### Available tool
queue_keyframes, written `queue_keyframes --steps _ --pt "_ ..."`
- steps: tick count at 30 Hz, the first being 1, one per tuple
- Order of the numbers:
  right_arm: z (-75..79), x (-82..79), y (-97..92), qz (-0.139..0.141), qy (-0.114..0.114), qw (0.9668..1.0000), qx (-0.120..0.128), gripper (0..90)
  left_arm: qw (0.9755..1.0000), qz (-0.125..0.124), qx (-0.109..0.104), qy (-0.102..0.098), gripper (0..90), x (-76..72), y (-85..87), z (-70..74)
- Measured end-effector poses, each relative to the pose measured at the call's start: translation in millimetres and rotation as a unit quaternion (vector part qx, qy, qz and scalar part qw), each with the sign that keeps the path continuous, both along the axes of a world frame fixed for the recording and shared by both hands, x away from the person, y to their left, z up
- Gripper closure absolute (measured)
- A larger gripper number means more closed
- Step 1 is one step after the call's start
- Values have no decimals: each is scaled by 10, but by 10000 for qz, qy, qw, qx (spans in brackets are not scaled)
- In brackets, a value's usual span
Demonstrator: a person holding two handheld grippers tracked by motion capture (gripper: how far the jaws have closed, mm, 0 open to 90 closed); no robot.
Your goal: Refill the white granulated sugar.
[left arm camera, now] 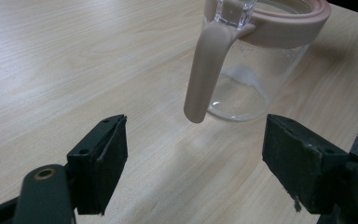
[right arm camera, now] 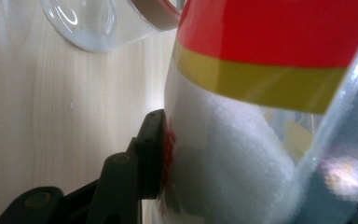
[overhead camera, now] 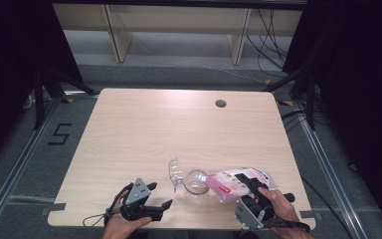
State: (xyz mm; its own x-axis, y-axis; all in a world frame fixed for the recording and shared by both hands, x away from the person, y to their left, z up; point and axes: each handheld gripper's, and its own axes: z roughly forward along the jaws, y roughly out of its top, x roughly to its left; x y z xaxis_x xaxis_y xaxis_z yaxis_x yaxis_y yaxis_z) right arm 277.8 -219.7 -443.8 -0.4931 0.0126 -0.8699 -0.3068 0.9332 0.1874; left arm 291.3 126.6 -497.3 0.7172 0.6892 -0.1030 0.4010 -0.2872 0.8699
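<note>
A clear jar (overhead camera: pixel 195 182) with a pale pink rim and handle (left arm camera: pixel 206 70) stands near the table's front edge. A little white powder lies at its bottom (left arm camera: pixel 244 74). My right gripper (overhead camera: pixel 252 188) is shut on a clear bag of white granules (overhead camera: pixel 236 182) with a pink and red label. The bag is tilted to the left, its end at the jar's rim. In the right gripper view one pad (right arm camera: pixel 153 151) presses into the bag (right arm camera: pixel 242 154), and the jar (right arm camera: pixel 98 23) lies beyond. My left gripper (overhead camera: pixel 161 194) rests open left of the jar, the handle ahead of its jaws (left arm camera: pixel 193 163).
A clear lid (overhead camera: pixel 175 172) lies tilted just left of the jar. The wooden table (overhead camera: pixel 179 124) has a round cable hole (overhead camera: pixel 221 103) at the back right. Dark curtains and cables flank the table.
</note>
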Motion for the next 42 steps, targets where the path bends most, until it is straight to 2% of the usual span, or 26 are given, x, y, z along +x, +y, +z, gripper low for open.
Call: queue_keyframes --steps 3,4,5,6,7,10,12,13,14,15,16,17,18,19,22,23,27,29,30,31,32,33,37,39,40,42 --pt "21 7 9 8 -8 9999 -105 582 10000 -33 48 -48 220 8 8 1" --pt "26 12 13 40 -18 9999 -158 582 10000 20 3 13 220 -2 2 -4" --pt "-12 3 13 -81 49 10000 -9 582 10000 19 -2 12 220 -2 0 -1" --pt "2 5 15 -71 25 9999 -111 582 10000 5 3 1 220 0 -1 1" --pt "4 5 17 -73 34 9999 -115 583 9999 -23 101 -34 220 5 8 6" --pt "-1 3 15 -155 25 9997 -175 583 10000 32 23 6 220 -6 -2 0" --pt "-10 5 22 -116 -9 9998 -173 584 10000 44 1 9 220 -2 -7 0" --pt "4 18 30 0 -84 9996 -278 584 9999 11 109 2 220 -1 10 5" --pt "-14 13 24 -68 -12 9998 -165 584 10000 33 24 -1 220 -6 0 0" --pt "6 14 24 -51 -33 9997 -251 585 10000 20 -43 7 220 -5 -6 -4" --pt "-2 9 20 -90 29 9998 -191 585 10000 44 -23 -2 220 -6 -7 1" --pt "6 10 22 -56 1 9997 -249 585 10000 18 -17 4 220 -1 -5 -1" --pt "22 27 28 73 -87 9992 -396 585 9999 16 102 3 220 -1 8 5" --pt "34 34 41 159 -145 9987 -466 586 10000 36 28 1 220 -5 0 -1" --pt "38 28 39 98 -131 9986 -496 587 10000 27 -20 -7 220 -4 -8 3" --pt "16 5 32 -83 -82 9991 -399 586 10000 -6 58 -31 220 2 2 5" --pt "77 36 50 225 -289 9955 -870 587 10000 26 -42 9 221 -5 -5 -3" --pt "69 30 49 171 -256 9964 -794 588 10000 14 24 -32 221 -2 0 7" --pt "38 7 38 -32 -125 9980 -616 588 10000 14 24 -26 220 -4 1 6" --pt "66 28 52 159 -267 9963 -802 588 10000 23 -5 8 221 -4 0 2" --pt "33 1 41 -59 -160 9978 -642 588 10000 27 -44 17 221 -2 -4 -1" --pt "14 0 37 -103 -99 9982 -581 588 10000 39 -51 19 220 -4 -5 -1" --pt "33 0 39 -63 -198 9974 -695 589 10000 13 63 -18 221 -3 8 12" --pt "38 2 40 -25 -233 9973 -697 589 10000 3 8 -41 221 1 -1 5" --pt "57 39 54 268 -340 9954 -854 589 10000 9 33 -5 221 -3 6 5" --pt "57 15 56 174 -410 9956 -823 590 10000 2 58 -26 221 -1 11 11"
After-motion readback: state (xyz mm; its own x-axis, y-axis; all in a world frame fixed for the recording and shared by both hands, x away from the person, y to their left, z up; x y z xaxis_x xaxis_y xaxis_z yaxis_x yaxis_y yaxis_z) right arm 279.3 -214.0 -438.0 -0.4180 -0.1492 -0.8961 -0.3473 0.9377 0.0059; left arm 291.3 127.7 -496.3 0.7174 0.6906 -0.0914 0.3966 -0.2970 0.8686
